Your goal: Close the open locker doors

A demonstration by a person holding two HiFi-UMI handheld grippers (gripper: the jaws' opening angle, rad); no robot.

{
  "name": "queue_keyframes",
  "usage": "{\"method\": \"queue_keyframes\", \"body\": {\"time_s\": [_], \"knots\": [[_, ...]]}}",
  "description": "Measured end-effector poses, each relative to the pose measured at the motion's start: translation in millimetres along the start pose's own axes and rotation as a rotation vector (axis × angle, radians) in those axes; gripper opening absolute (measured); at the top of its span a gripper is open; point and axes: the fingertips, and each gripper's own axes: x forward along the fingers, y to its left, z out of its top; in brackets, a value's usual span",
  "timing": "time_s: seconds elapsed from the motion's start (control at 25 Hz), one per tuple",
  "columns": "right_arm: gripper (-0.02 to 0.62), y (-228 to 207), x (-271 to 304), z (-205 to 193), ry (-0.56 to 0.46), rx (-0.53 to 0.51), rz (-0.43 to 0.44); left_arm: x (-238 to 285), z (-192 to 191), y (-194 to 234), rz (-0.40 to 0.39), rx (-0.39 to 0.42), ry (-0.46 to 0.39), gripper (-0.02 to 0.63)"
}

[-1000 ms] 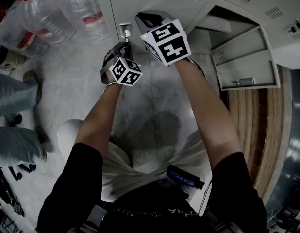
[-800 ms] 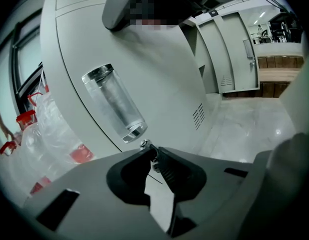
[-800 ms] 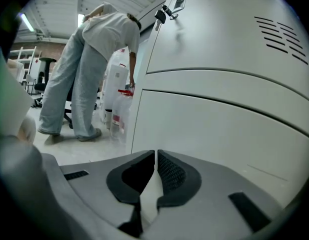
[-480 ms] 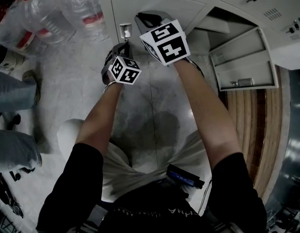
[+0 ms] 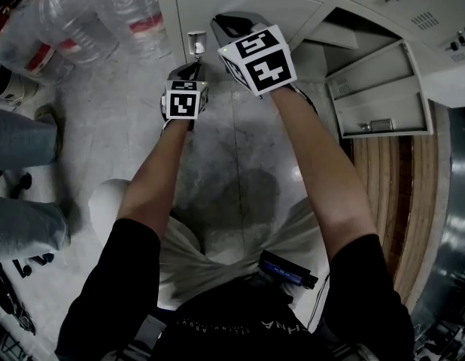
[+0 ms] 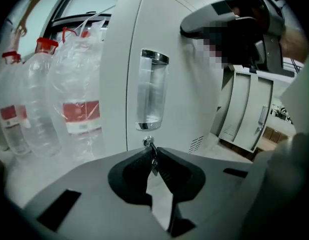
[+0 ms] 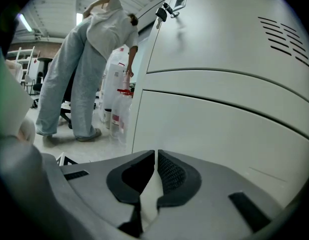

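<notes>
A closed white locker door (image 6: 159, 59) carries a chrome handle (image 6: 150, 91) with a small key (image 6: 150, 148) in the lock just under it. My left gripper (image 6: 154, 160) is at that key, its jaws closing with the key pinched between the pads. In the head view the left gripper (image 5: 190, 68) sits right below the handle (image 5: 194, 46). My right gripper (image 5: 232, 27) rests against the same door, shut with nothing in it (image 7: 155, 168). One locker door (image 5: 379, 92) on the right stands open, also seen as the open door (image 6: 244, 109).
Bagged water bottles (image 5: 74, 21) stand left of the lockers, close to the left gripper (image 6: 54, 94). A person in grey trousers (image 7: 84, 69) bends near them. Someone's legs (image 5: 22, 134) are at the left. Wooden slats (image 5: 398, 201) lie right. Keys (image 7: 165, 11) hang in an upper locker.
My left gripper has moved up to the lock under the handle and turned its marker cube square to the camera. The right gripper has stayed against the door.
</notes>
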Motion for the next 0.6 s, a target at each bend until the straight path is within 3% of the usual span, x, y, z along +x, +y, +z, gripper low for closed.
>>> {"method": "queue_keyframes", "body": {"time_s": [0.32, 0.6], "knots": [[0.044, 1.6, 0.2, 0.6, 0.001, 0.0, 0.002, 0.0, -0.3, 2.1, -0.089, -0.211, -0.049, 0.043], [0.044, 2.4, 1.0, 0.3, 0.011, -0.004, 0.005, -1.9, 1.3, 2.3, -0.106, -0.228, -0.045, 0.043]]}}
